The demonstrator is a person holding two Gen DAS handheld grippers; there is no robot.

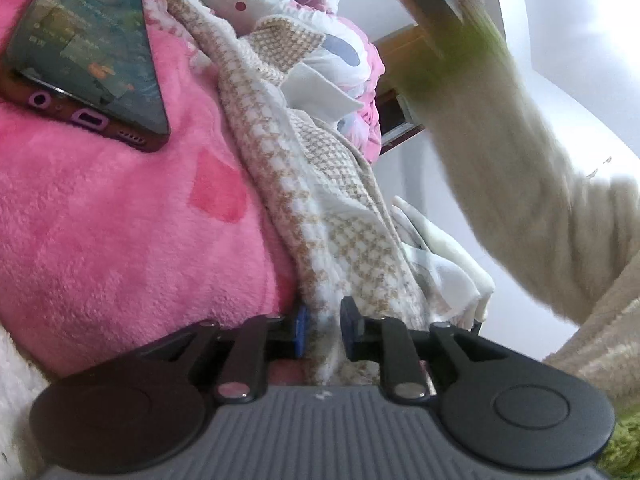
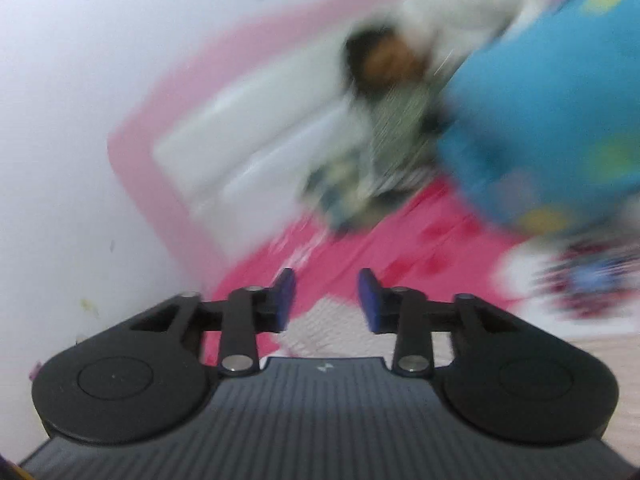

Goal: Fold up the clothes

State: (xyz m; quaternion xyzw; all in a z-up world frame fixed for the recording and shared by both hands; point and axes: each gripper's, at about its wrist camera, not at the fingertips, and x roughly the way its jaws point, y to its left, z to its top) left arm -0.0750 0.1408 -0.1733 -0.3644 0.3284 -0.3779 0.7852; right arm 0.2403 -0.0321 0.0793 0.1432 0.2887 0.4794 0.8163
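L wrist view: left gripper (image 1: 324,332) sits low against a heap of laundry. A beige-and-white houndstooth cloth (image 1: 352,252) runs down between the blue pads (image 1: 301,330); the jaws stand narrow around its edge, but there's a visible gap on the right side, so I'd call it loosely bracketed, not clamped. To the left lies a pink fleece blanket (image 1: 120,232) w/ a darker heart patch, and a phone (image 1: 86,46) in a purple case rests on top of it. Behind the houndstooth piece: white printed fabric (image 1: 340,52) and a bit of teal stripe at the top. A cream sleeve (image 1: 520,184) crosses the right side, blurred; whatever that arm holds up top is too smeared to name.

R wrist view: heavy motion blur. Right gripper (image 2: 326,300) has its jaws parted w/ nothing between them. Below it there's a patch of houndstooth weave, then a hot-pink bedsheet (image 2: 360,252); a blue garment (image 2: 540,128) w/ yellow spots fills the upper right. Probably a person farther back, can't confirm.

Step in hand, as I read it: picking one garment out of the pile before any fold starts. Next move calls for the L jaws to pinch the houndstooth hem firmly, the R to find a second corner, then lift it free w/o dragging the blanket or tipping the phone.
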